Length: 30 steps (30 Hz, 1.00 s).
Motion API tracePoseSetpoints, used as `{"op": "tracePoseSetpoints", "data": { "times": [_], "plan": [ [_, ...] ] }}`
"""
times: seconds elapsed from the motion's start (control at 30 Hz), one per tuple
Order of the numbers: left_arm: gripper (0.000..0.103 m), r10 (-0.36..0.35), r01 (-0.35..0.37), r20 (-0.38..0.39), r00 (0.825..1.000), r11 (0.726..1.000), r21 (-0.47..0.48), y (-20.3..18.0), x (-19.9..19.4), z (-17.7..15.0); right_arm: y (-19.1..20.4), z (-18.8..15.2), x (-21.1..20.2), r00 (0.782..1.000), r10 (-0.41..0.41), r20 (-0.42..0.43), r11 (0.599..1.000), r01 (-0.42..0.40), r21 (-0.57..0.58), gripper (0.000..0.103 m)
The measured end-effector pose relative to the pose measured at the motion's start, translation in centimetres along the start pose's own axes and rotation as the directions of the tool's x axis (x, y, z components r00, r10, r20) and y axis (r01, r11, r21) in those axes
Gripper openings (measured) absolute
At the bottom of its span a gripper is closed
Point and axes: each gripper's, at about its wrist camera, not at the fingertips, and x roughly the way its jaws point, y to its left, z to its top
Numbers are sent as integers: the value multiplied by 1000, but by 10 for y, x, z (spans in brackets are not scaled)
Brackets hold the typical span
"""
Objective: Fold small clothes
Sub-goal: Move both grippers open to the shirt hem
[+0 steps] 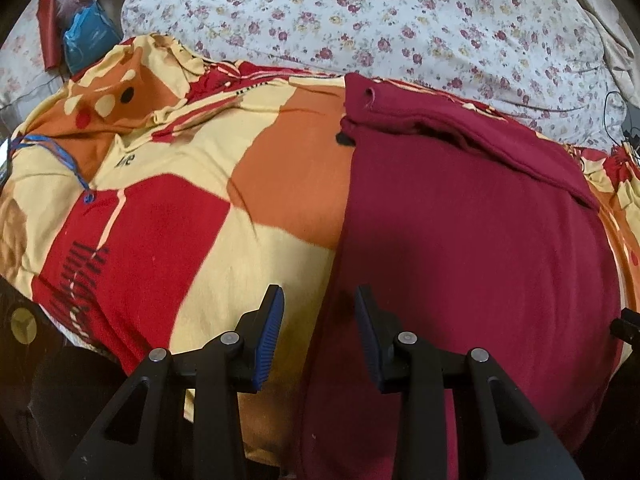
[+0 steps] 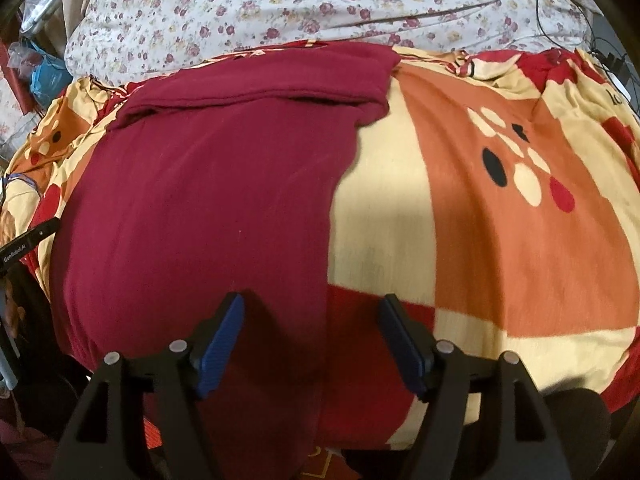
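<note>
A maroon garment (image 1: 460,240) lies spread flat on a patterned blanket (image 1: 180,184), its far end already doubled over into a band near the floral pillow (image 1: 360,12). The left gripper (image 1: 320,320) straddles the garment's left edge, jaws wide apart and holding nothing. The right gripper (image 2: 312,328) straddles its right edge, jaws likewise parted and empty. The cloth looks light, limp knit: it will likely sag and crease rather than hold shape. Pinching both near corners together, at the hem by the blanket's near edge, seems the surest hold.
</note>
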Motion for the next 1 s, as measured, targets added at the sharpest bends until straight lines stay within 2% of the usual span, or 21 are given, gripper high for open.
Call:
{"op": "tracePoseSetpoints", "data": {
  "times": [0.37,0.5,0.6,0.73,0.8,0.93,1.0],
  "plan": [
    [27,-68,63,-71,995,996,-69,20,-7,-31,0,-17,0,999,18,-37,999,-19,-31,77],
    [27,-79,73,-99,992,995,-66,20,-8,-41,-1,-22,-2,999,43,-22,999,-44,-31,77],
    [27,-89,83,-116,989,995,-57,19,-11,-47,0,-24,-2,999,30,-23,998,-32,-60,74],
    [27,-137,129,-163,977,990,-57,20,-13,-54,-6,-30,-5,991,105,-83,994,-107,-21,74],
    [27,-131,124,-182,975,991,-52,20,-12,-59,-9,-37,-6,980,155,-124,988,-156,3,74],
    [27,-130,125,-240,962,992,-36,18,-7,-67,-10,-49,-3,971,167,-174,986,-168,4,74],
    [27,-129,125,-243,961,992,-32,17,-7,-68,-7,-54,-1,966,172,-191,984,-175,-2,75]
  ]
}}
